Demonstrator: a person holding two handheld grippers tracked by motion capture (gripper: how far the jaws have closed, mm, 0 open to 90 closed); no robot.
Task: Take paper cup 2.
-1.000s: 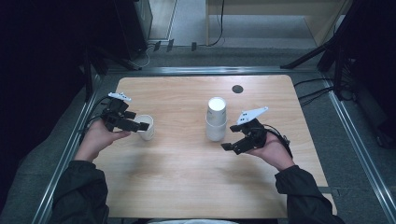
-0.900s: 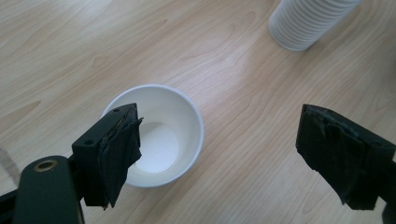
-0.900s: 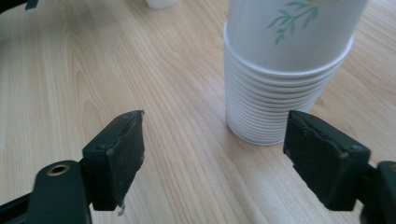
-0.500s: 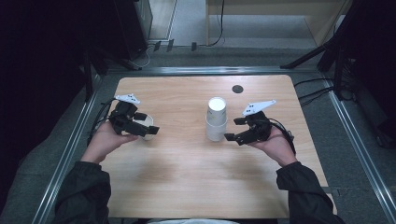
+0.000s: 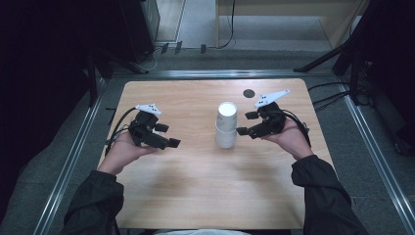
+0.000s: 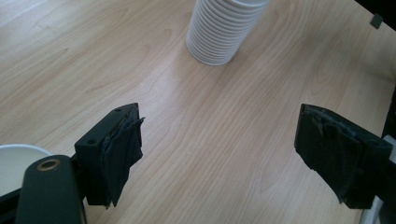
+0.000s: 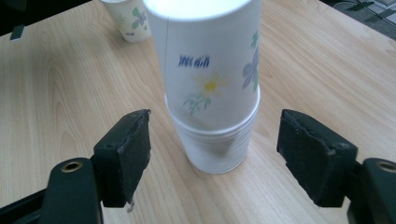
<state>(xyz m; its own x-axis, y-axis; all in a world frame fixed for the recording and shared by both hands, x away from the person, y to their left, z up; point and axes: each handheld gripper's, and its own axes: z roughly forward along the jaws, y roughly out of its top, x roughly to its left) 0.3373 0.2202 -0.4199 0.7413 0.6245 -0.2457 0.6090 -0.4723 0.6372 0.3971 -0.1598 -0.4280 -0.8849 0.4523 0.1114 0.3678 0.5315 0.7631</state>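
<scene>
Two grippers stand idle over the table in the high view: the left gripper at nine o'clock, jaws apart and empty, and the right gripper at three o'clock of the cup stack, jaws apart, just beside it. Left gripper view: the stack lies at twelve o'clock, well apart; a single cup sits by the left jaw, unheld. Right gripper view: the stack stands upright between the spread jaws, untouched; the single cup rests at eleven o'clock. Judgement: one cup separated, the next grasp pending.
</scene>
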